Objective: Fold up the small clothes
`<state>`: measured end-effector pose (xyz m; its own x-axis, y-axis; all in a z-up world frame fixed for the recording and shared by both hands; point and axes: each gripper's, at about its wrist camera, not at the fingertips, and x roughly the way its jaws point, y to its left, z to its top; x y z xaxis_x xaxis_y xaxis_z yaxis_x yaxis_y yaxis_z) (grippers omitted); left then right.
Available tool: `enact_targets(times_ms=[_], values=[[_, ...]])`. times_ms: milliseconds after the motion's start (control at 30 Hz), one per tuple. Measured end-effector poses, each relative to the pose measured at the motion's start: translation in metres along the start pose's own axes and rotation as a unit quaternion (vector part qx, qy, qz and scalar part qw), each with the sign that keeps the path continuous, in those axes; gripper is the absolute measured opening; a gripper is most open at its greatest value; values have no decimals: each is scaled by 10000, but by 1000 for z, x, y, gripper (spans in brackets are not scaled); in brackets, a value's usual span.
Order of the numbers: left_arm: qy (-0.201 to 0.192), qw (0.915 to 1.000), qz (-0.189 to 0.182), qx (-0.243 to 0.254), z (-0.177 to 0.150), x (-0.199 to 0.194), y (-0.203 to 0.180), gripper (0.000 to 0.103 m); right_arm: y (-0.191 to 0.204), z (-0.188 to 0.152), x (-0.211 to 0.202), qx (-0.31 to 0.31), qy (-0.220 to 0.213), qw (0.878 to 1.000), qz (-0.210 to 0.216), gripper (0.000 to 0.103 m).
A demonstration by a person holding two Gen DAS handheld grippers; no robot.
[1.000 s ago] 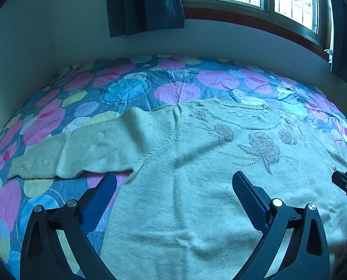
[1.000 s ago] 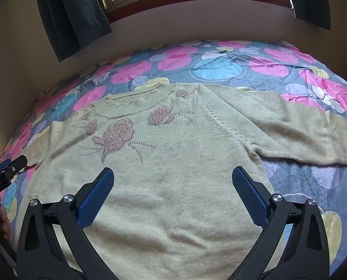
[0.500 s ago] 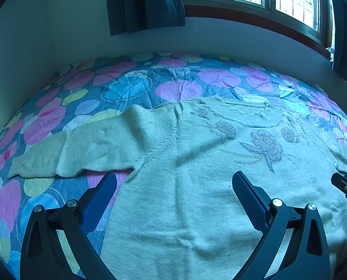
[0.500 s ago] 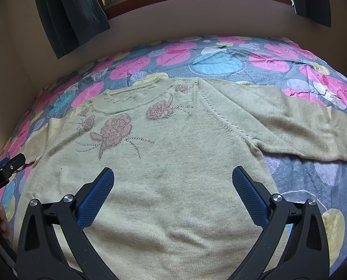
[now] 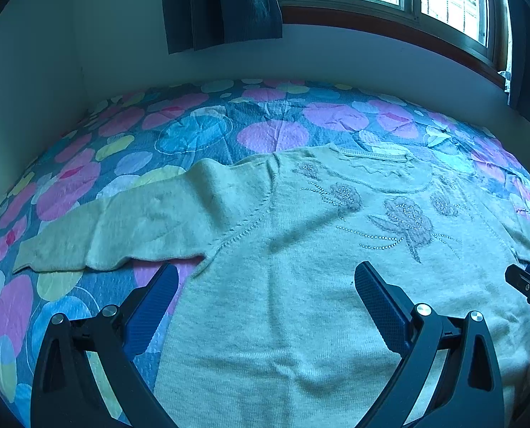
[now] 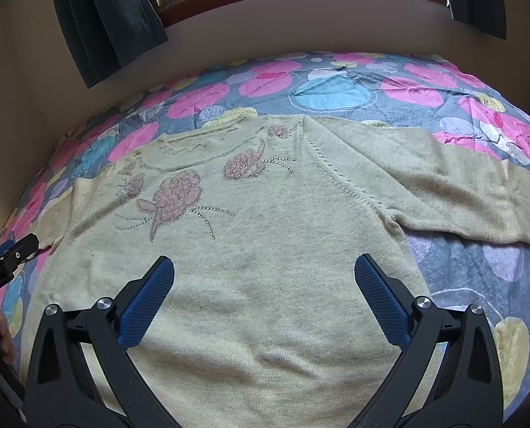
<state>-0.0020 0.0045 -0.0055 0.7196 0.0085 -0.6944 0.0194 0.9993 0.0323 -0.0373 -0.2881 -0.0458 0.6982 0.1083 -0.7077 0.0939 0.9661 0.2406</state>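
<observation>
A pale knit sweater (image 6: 265,249) with pink beaded flowers is lying flat, front up, on a bed (image 6: 336,92) with a spotted quilt, sleeves spread sideways. It is looking soft, light and floppy; a sleeve cuff or the hem is likely offering the best hold. The left gripper (image 5: 261,296) and right gripper (image 6: 265,289) are hovering over its lower body, jaws spread wide, grasping nothing

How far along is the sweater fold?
Done: the sweater lies flat, face up on the bedspread, both sleeves spread. In hand: nothing; the left gripper and right gripper hover open above it. Left: every fold.
</observation>
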Motion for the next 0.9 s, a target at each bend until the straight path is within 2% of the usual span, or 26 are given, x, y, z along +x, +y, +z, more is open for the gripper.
enact_targets(times_ms=[667,833,900], values=[[9,10000,-2,-13,-5,1,3,99,1,-1,1,-6,10,10000,-7,101],[131,9999,-22,-69,-5,4,5,99,2,-1,2,-2,7,10000,10,101],[194,9997,-99,-125,-4,6,6,99,-3,0,-1,87,-29,9999,142,101]])
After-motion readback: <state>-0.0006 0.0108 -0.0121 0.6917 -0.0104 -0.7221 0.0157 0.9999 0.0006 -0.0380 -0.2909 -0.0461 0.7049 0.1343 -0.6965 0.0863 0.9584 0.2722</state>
